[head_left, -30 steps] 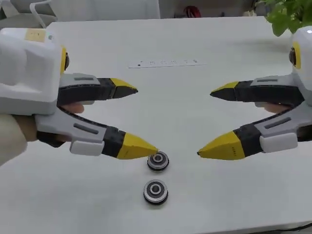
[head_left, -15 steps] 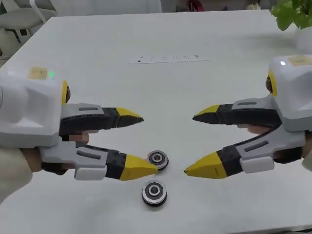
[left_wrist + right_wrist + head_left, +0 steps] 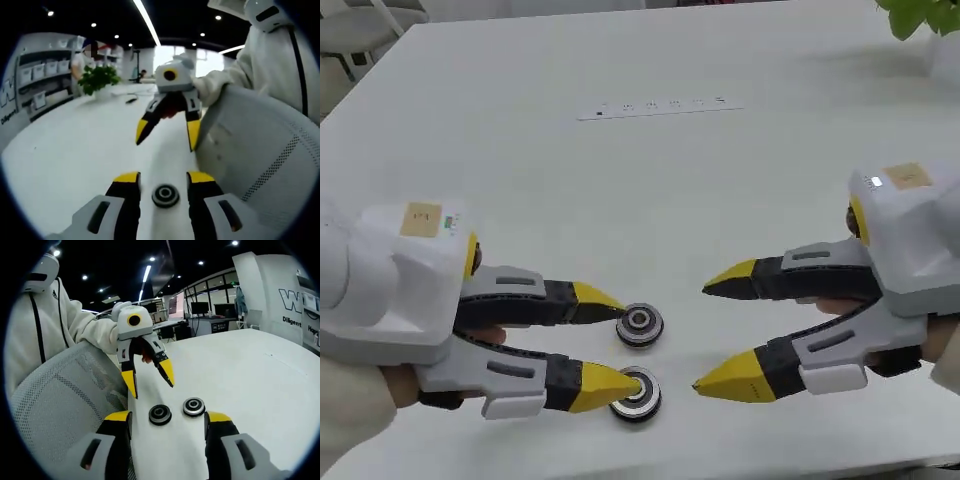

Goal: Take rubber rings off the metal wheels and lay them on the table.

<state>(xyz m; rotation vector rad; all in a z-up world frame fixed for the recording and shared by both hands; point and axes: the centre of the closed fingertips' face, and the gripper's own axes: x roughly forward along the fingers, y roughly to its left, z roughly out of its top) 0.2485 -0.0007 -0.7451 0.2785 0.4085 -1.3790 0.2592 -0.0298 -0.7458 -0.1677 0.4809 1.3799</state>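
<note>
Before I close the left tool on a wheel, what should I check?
1. Left tool open: ok, jaws apart.
2. Wheel between its jaws: ok; the left gripper view has one wheel centred between them.
3. Which wheel that is: cannot tell; in the head view the near wheel sits at the lower jaw tip, the far wheel by the upper.
4. Right tool open and apart from both wheels: ok.
5. Dark rubber rings on both wheels: ok.
6. Bare table for laying rings: ok.
</note>
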